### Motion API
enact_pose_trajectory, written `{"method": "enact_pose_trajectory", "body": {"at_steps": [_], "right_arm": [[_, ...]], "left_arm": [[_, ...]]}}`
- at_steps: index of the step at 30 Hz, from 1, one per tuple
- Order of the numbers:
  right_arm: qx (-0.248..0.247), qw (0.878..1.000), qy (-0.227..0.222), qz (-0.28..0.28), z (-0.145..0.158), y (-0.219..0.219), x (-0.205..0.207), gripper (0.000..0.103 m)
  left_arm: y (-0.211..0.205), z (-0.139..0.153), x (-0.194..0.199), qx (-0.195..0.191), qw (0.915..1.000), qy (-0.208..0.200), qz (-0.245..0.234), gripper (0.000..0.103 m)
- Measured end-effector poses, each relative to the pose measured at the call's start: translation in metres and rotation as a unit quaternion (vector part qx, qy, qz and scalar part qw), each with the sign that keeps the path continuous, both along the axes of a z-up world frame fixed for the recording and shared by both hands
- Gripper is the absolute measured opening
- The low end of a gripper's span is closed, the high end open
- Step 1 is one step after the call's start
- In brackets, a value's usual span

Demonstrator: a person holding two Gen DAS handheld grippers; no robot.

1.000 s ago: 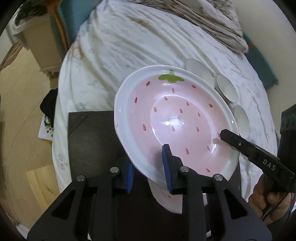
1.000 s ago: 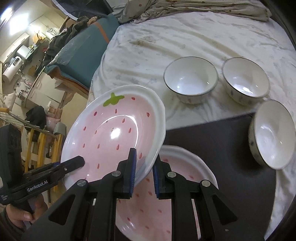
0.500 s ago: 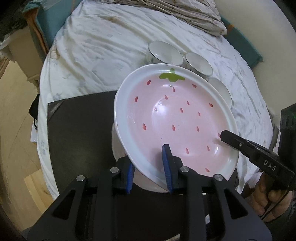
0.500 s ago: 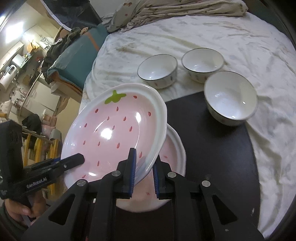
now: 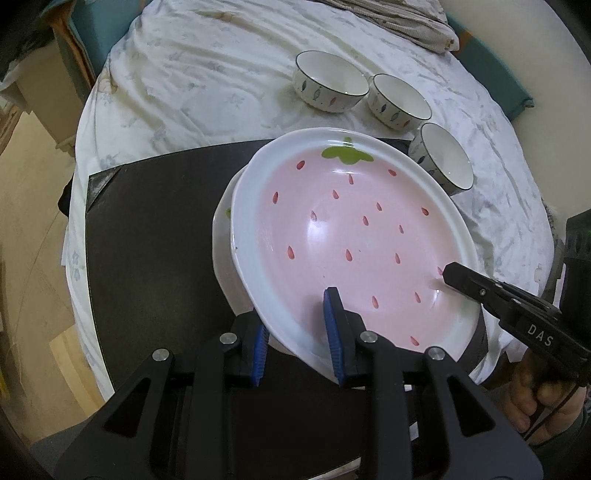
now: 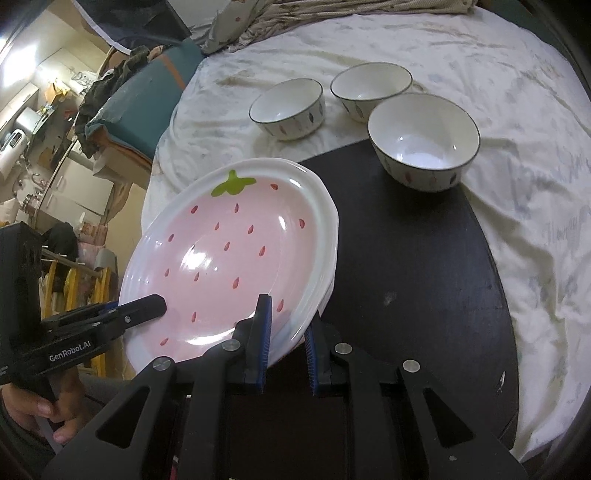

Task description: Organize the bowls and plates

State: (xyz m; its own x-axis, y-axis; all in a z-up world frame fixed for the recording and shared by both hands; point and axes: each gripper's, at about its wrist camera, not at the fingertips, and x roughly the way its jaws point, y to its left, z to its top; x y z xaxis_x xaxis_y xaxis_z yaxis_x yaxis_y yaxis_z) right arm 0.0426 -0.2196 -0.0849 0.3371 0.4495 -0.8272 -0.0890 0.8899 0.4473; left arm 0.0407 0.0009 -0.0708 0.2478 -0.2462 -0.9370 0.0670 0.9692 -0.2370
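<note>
A pink strawberry plate (image 5: 354, 240) with a white rim is held by both grippers just over a second strawberry plate (image 5: 223, 251) that lies on the black mat (image 5: 147, 229). My left gripper (image 5: 297, 334) is shut on the plate's near rim. My right gripper (image 6: 287, 341) is shut on its opposite rim, and its finger shows in the left wrist view (image 5: 480, 288). In the right wrist view the plate (image 6: 229, 258) sits almost level on the lower one. Three white bowls (image 6: 288, 109) (image 6: 371, 90) (image 6: 423, 140) stand beyond the plates.
The mat lies on a bed with a white flowered sheet (image 5: 207, 81). One bowl (image 5: 443, 166) sits at the mat's far right edge. A crumpled blanket (image 5: 399, 18) lies at the bed's far end. Floor and furniture (image 6: 55, 155) lie off the left side.
Both grippers have lowered the held plate toward the lower plate, so it now nearly rests on it. The bowls appear farther from the plate and more in view.
</note>
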Motion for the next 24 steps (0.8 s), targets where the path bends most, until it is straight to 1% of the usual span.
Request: {"method": "enact_pose_trajectory", "body": {"at_steps": [14,24], "right_arm": [[-0.002,1.0,0.026,0.012,-0.018,0.022,0.012,0.018],[-0.002,0.999,0.044,0.011,-0.028,0.029,0.016,0.018]], "left_arm": [[0.016,-0.014,0.005,0.023,0.9994,0.019,0.017,0.024],[0.018,-0.019,0.006,0.035,0.9989,0.028,0.017,0.024]]}}
